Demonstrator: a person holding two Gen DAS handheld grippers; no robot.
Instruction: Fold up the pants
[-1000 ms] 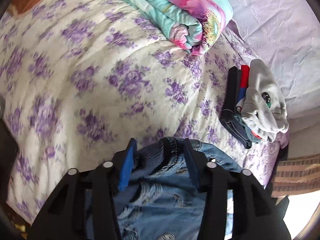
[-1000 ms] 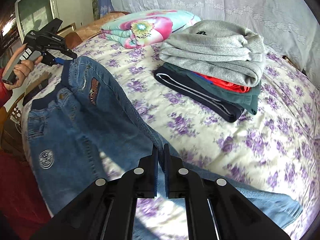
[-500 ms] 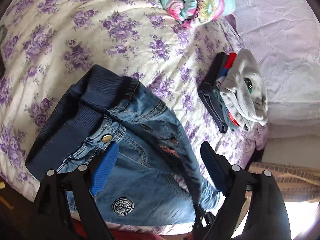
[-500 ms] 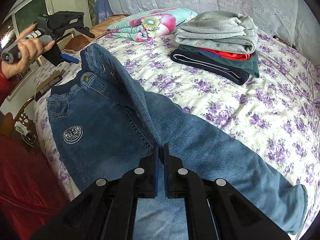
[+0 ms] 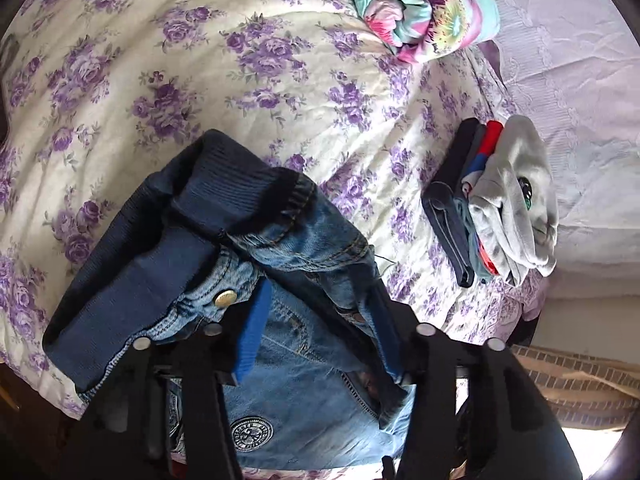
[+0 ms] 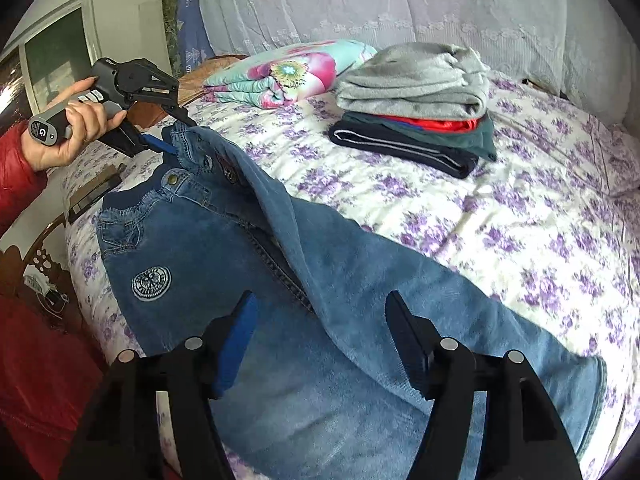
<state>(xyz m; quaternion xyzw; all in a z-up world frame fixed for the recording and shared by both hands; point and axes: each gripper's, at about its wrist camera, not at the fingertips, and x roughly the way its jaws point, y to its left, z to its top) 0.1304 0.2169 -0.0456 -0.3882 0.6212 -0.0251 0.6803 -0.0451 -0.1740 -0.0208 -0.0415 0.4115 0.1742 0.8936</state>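
Note:
Blue jeans (image 6: 340,300) with a dark ribbed waistband (image 5: 160,248) lie on the flowered bed, folded lengthwise with one leg over the other. My left gripper (image 5: 320,320) is open, its jaws straddling the raised waistband corner; it also shows in the right wrist view (image 6: 176,136), fingers touching the waistband. My right gripper (image 6: 322,320) is open just above the jeans' crotch seam and holds nothing.
A stack of folded clothes (image 6: 416,108) with a grey sweater on top sits at the back of the bed (image 6: 520,220). A rolled floral quilt (image 6: 288,72) lies behind. The bed edge is at the left, near a person in red (image 6: 24,184).
My right gripper has opened and let go of the jeans fold. My left gripper let go about a second ago and has come back down over the waistband, jaws narrower.

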